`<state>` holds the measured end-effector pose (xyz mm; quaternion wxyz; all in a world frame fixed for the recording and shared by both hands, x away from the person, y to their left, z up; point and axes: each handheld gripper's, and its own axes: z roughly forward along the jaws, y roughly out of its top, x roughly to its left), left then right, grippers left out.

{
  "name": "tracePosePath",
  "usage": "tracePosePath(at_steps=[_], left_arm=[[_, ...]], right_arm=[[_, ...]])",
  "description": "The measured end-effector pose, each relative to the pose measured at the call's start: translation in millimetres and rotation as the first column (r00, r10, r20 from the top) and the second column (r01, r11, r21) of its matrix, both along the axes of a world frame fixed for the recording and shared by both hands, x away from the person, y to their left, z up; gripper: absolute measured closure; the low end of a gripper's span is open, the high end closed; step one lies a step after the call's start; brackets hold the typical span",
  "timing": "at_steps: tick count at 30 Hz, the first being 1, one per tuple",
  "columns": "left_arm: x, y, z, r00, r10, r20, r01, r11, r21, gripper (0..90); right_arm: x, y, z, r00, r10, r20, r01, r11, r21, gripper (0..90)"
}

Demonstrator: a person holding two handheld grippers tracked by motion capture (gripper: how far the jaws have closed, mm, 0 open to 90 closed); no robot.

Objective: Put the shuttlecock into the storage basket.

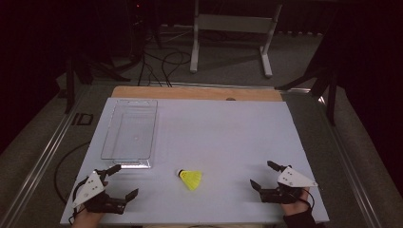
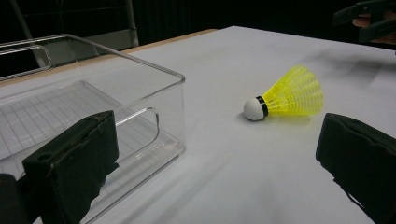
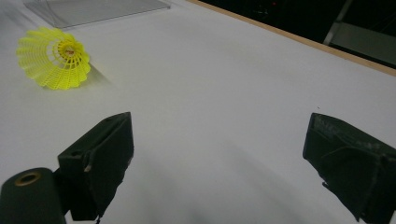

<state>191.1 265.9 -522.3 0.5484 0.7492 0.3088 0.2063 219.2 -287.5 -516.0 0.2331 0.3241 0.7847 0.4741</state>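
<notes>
A yellow shuttlecock (image 1: 191,178) (image 2: 286,95) (image 3: 55,58) with a white cork tip lies on its side on the white table top (image 1: 223,137), near the front edge. My left gripper (image 1: 124,181) (image 2: 210,158) rests at the front left, open and empty, just in front of a clear plastic tray (image 1: 130,134) (image 2: 70,107). At the front right my right gripper (image 1: 262,175) (image 3: 219,154) also stands open with nothing between its jaws, the shuttlecock well off to its left.
The clear tray holds nothing and lies lengthwise at the table's left. A wooden strip (image 1: 197,93) runs along the far edge. Beyond the table are a white metal stand (image 1: 233,28), cables on the floor and dark surroundings.
</notes>
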Motion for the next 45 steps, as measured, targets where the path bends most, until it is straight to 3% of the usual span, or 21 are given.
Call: tracePosePath(at_steps=[6,8,10,14,21,25,34,40,45], left_arm=[[0.8,0.7,7.4,0.9998,0.017,-0.004,-0.017,0.9996,-0.024,0.1],[0.6,0.5,14.0,0.9996,0.028,0.002,-0.027,0.9995,-0.018,0.1],[1.3,2.2,21.3,0.9997,0.025,-0.002,-0.025,0.9983,-0.053,0.1],[3.1,6.0,34.7,0.9995,0.03,0.008,-0.03,0.998,-0.056,0.0],[7.4,4.9,52.6,0.9982,-0.06,0.01,0.06,0.998,-0.021,0.0],[9.8,2.2,63.4,0.994,-0.108,0.016,0.108,0.9934,0.04,0.0],[14.2,-6.9,75.5,0.9791,-0.203,-0.015,0.203,0.9673,0.152,0.0],[16.2,-10.9,77.9,0.9695,-0.243,-0.032,0.244,0.9452,0.217,0.1],[18.2,-16.1,78.3,0.9598,-0.275,-0.055,0.28,0.9174,0.283,0.1]], right_arm=[[0.5,0.8,-0.5,1.0,0.003,-0.008,-0.003,1.0,-0.002,9.0],[0.4,1.4,-0.5,1.0,0.005,-0.008,-0.005,1.0,-0.003,9.0],[0.2,1.4,-0.3,1.0,0.005,-0.007,-0.005,1.0,0.0,9.0],[0.0,1.4,-0.2,0.9999,0.011,-0.008,-0.011,1.0,0.011,9.0],[-0.4,1.9,0.4,0.9999,0.016,-0.003,-0.016,1.0,0.007,9.0],[-0.6,2.3,0.6,0.9998,0.022,-0.004,-0.022,1.0,0.008,9.0],[-0.7,2.7,0.9,0.9996,0.027,-0.004,-0.027,1.0,0.01,9.0],[-0.6,3.1,0.8,0.9995,0.03,-0.005,-0.03,1.0,0.01,9.0],[-0.5,3.0,1.0,0.9995,0.031,-0.006,-0.031,0.999,0.013,9.0]])
